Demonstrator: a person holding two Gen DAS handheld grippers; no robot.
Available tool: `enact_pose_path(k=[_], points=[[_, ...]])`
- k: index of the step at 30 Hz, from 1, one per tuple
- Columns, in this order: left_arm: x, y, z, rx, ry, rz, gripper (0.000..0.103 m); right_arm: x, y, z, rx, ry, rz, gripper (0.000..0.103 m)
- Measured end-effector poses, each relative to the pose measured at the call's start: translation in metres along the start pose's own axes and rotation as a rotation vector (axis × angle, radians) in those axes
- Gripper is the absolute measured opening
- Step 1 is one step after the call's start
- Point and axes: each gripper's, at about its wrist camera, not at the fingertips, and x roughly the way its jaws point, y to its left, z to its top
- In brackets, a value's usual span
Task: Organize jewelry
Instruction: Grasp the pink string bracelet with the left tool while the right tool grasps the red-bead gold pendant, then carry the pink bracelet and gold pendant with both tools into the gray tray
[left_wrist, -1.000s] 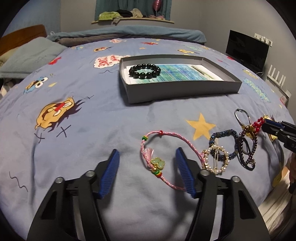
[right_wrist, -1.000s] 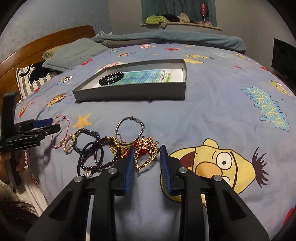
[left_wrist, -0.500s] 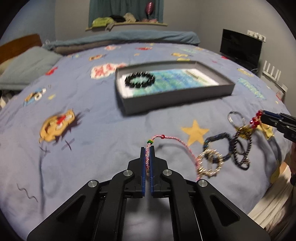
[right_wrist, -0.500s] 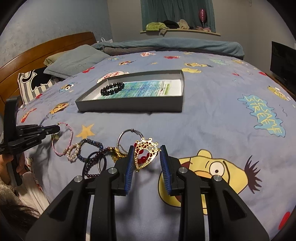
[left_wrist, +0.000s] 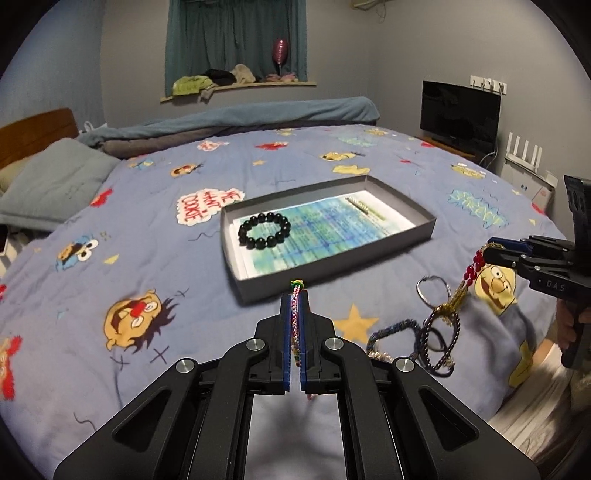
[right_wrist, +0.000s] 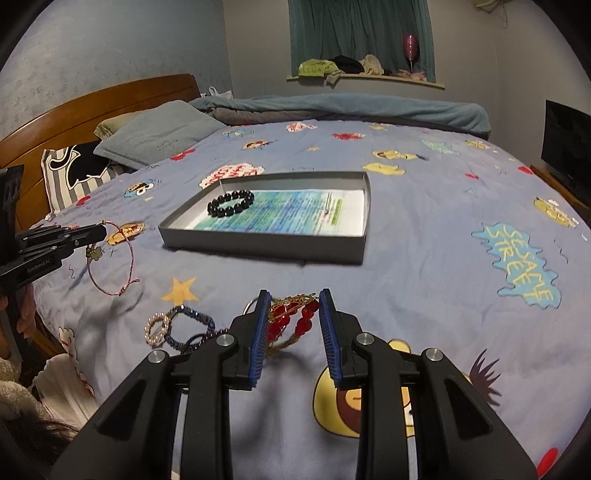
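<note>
Pink braided cord bracelet (left_wrist: 294, 314) is pinched flat between the blue pads of the left gripper (left_wrist: 295, 295), jaws fully together on the cord; in the right wrist view its loop hangs free below the tips with a small pale green charm (right_wrist: 94, 252), clear of the bedspread (right_wrist: 424, 236). Right gripper (right_wrist: 291, 310) stands at a narrow opening around a gold ornament set with red stones (right_wrist: 291, 319); the piece looks carried, hanging from the tips in the left wrist view, and a gold chain below it runs into the tangle of a metal ring (left_wrist: 432, 291) and dark bead strands (left_wrist: 441, 339) on the cloth. Target is the shallow grey box (left_wrist: 332, 273) in the middle of the bed, already holding a black bead bracelet (left_wrist: 264, 232) on a blue-green printed sheet (left_wrist: 325, 229). Judgement: both pieces are mid-lift. Best carried over the near wall of the box with the loop trailing well above it, then lowered onto bare paper beside the black beads before release. Risk on the right: the chain may drag its neighbours along, so lift slowly and watch for snagging. A pearl ring (right_wrist: 157, 328) and a blue bead bracelet (right_wrist: 192, 317) lie waiting near the bed edge. Surface is a soft cartoon-print quilt, so the box may tip if pressed. Room: wooden headboard (right_wrist: 110, 99), grey pillow (right_wrist: 162, 129), curtained window sill with clothes, dark monitor (left_wrist: 460, 110).
</note>
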Motion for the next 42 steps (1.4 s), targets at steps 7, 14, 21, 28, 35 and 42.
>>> enact_pose_path(k=[7,14,21,28,35,42], points=[[-0.004,-0.001,0.011,0.005,-0.015,-0.004,0.004,-0.008,0.000,0.017,-0.019,-0.034,-0.005,0.027],[-0.001,0.003,0.028,0.033,-0.017,0.022,0.004,-0.011,-0.002,0.041,-0.037,-0.063,-0.007,0.027],[0.010,0.013,0.053,0.041,-0.023,0.038,0.004,-0.008,-0.005,0.077,-0.060,-0.115,-0.026,0.027],[0.025,0.018,0.078,0.050,-0.023,0.034,0.004,-0.005,-0.011,0.114,-0.065,-0.171,-0.046,0.027],[0.056,0.013,0.105,0.067,-0.011,-0.017,0.004,0.015,-0.020,0.140,-0.046,-0.181,-0.043,0.027],[0.100,-0.006,0.119,0.099,0.009,-0.064,0.004,0.063,-0.027,0.144,-0.043,-0.121,-0.054,0.027]])
